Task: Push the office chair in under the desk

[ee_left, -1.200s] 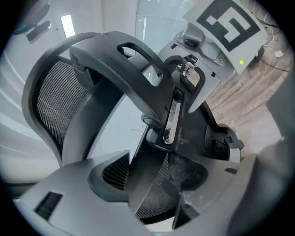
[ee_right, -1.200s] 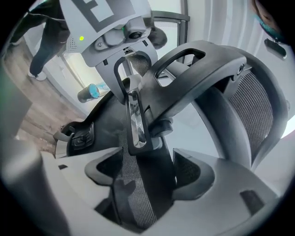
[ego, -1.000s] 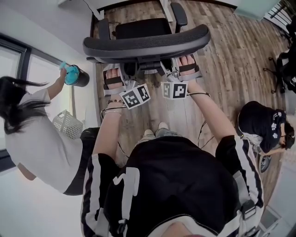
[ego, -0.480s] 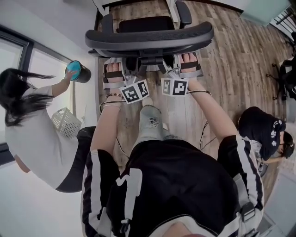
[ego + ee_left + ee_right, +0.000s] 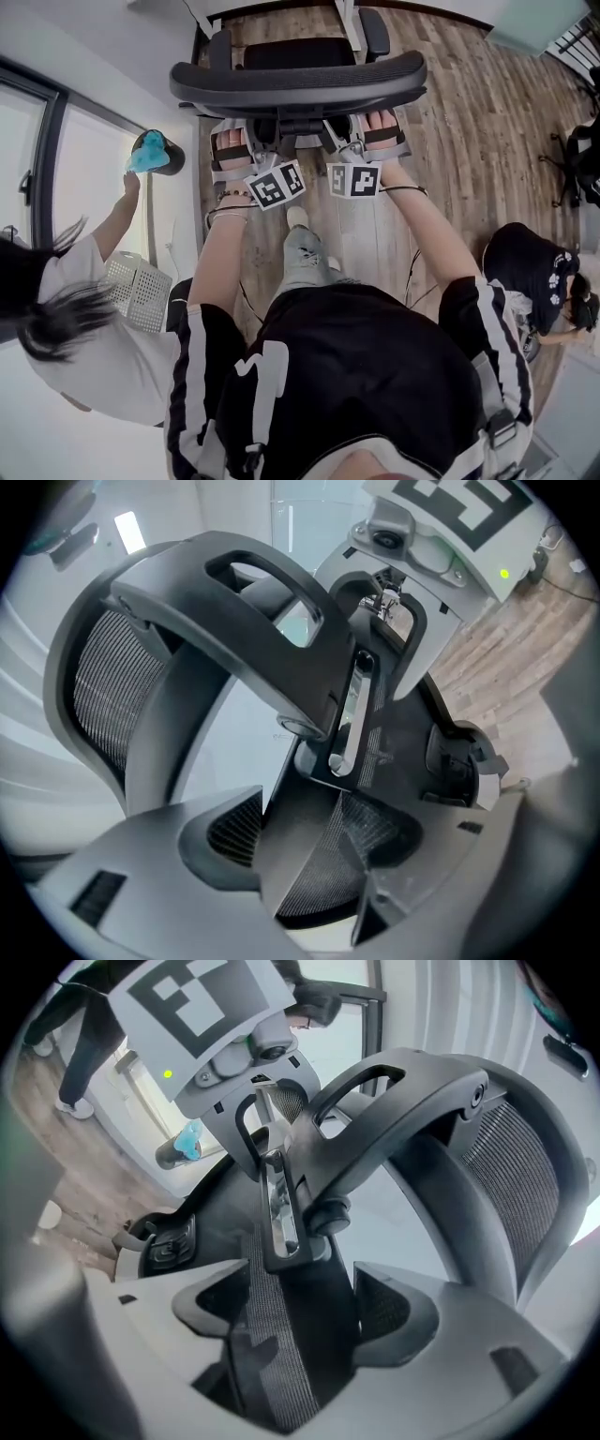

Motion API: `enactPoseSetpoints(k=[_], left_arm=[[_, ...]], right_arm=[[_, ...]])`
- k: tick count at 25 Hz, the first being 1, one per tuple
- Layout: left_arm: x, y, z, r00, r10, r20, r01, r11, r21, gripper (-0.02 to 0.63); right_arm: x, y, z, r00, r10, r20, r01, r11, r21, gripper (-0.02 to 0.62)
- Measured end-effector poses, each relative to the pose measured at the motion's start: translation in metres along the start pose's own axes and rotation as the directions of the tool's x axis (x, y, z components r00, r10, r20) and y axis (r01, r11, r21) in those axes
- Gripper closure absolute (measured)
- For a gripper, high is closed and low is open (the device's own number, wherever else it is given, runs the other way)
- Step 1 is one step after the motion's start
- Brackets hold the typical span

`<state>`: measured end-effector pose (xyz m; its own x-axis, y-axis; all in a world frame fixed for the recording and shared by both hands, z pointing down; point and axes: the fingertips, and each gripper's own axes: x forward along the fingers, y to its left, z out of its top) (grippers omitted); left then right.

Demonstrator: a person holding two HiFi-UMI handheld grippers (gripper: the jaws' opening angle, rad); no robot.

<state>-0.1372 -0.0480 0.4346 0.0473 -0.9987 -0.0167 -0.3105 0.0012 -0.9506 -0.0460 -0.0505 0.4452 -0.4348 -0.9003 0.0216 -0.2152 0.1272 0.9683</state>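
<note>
Pushing step in hand: left tool [image 5: 309, 874] and right tool [image 5: 300, 1335] each clamp the backrest frame [image 5: 298, 80] of the office chair [image 5: 291, 52], which stands just short of the surface [image 5: 272, 7]; the next move probably calls for an even, straight shove from both.

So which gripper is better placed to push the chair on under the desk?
The right gripper, marginally: its jaws hold the rear strut of the office chair squarely; the left gripper holds it skewed. Both are behind the chair, so pushing with both seems best.
</note>
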Motion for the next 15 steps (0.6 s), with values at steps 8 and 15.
enactPoseSetpoints(k=[8, 15], left_arm=[[0.021, 0.001, -0.003, 1.000, 0.004, -0.022, -0.004, 1.000, -0.004, 0.356], [0.037, -0.001, 0.000, 1.000, -0.004, -0.026, 0.004, 1.000, 0.007, 0.356]], right_arm=[[0.015, -0.002, -0.005, 0.999, 0.011, 0.042, -0.010, 1.000, -0.013, 0.262], [0.027, -0.004, -0.014, 0.997, 0.032, 0.074, -0.031, 0.999, -0.016, 0.262]])
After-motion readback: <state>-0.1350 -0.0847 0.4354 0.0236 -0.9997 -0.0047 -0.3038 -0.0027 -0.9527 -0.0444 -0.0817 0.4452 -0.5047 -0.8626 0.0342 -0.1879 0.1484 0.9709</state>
